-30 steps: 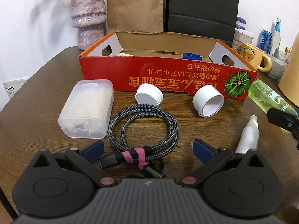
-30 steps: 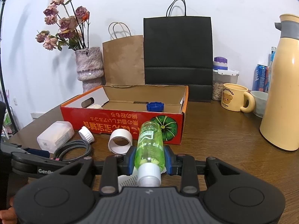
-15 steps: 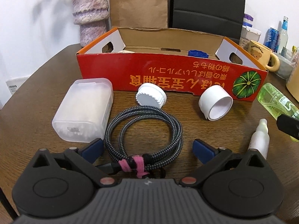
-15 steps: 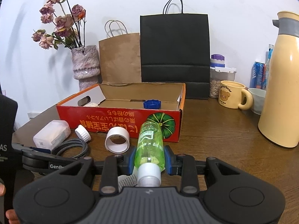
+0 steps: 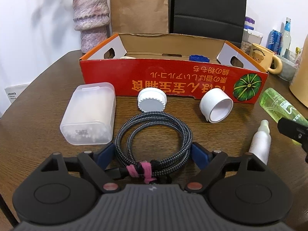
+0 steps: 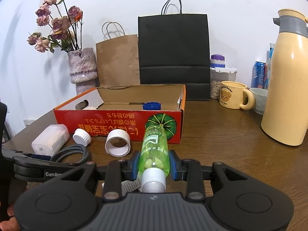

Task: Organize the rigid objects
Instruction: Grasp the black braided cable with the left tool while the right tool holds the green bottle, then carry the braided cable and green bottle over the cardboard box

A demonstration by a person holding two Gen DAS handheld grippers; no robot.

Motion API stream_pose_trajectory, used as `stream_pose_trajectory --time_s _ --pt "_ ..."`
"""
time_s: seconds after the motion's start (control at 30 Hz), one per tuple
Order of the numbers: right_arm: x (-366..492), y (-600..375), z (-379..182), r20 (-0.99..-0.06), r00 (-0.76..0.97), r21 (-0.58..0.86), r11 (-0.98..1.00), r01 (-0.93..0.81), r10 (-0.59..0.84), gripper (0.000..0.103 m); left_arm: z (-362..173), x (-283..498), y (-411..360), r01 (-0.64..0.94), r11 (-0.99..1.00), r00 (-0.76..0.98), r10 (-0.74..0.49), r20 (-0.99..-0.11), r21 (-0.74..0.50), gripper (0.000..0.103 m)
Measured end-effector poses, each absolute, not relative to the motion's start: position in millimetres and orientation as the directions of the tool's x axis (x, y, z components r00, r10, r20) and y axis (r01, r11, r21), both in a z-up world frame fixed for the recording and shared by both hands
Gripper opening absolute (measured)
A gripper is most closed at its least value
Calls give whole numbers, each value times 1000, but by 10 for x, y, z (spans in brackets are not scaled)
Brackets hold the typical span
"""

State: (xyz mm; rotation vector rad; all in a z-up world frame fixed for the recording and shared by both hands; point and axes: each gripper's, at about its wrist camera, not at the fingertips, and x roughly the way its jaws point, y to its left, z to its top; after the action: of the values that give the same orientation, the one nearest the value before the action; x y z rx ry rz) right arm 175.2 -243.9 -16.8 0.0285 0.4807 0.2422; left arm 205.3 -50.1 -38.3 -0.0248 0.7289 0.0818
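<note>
The open red cardboard box point(image 5: 173, 80), printed with a green pumpkin and upside-down orange Japanese lettering, serves as landmark on the brown wooden table point(image 5: 38, 115). Inside it lies a blue ribbed cap point(image 5: 199, 58). Just in front of its red wall sit a frosted plastic container point(image 5: 89, 113), a white ribbed lid point(image 5: 152, 102) and a white plastic ring point(image 5: 216, 105). Behind it stand a mottled purple vase point(image 5: 92, 17), a brown paper bag point(image 6: 118, 61) and a black paper bag point(image 6: 174, 55); off its right end is a cream mug point(image 6: 233, 97) reading "Butterbear".

The left gripper point(image 5: 152, 152) is closing, its blue pads flanking the coiled grey braided cable point(image 5: 154, 134), bound with pink ties; contact is unclear. A small white spray bottle point(image 5: 260, 142) lies beside it. The right gripper point(image 6: 154, 162) clamps a green transparent bottle point(image 6: 155, 144), white cap toward the camera, before the box's pumpkin corner.
</note>
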Motion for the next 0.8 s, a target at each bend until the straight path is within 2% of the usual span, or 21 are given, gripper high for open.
stream_pose_trajectory --time_s 0.53,0.8 --pt "1533 -2372 -121 -415 874 86 967 -238 252 31 -176 1667 -572 -72 997 820 80 -566 37 85" --pt "1472 -2345 -101 -410 873 85 964 -251 264 31 -107 1537 -533 -71 997 834 79 -546 35 85"
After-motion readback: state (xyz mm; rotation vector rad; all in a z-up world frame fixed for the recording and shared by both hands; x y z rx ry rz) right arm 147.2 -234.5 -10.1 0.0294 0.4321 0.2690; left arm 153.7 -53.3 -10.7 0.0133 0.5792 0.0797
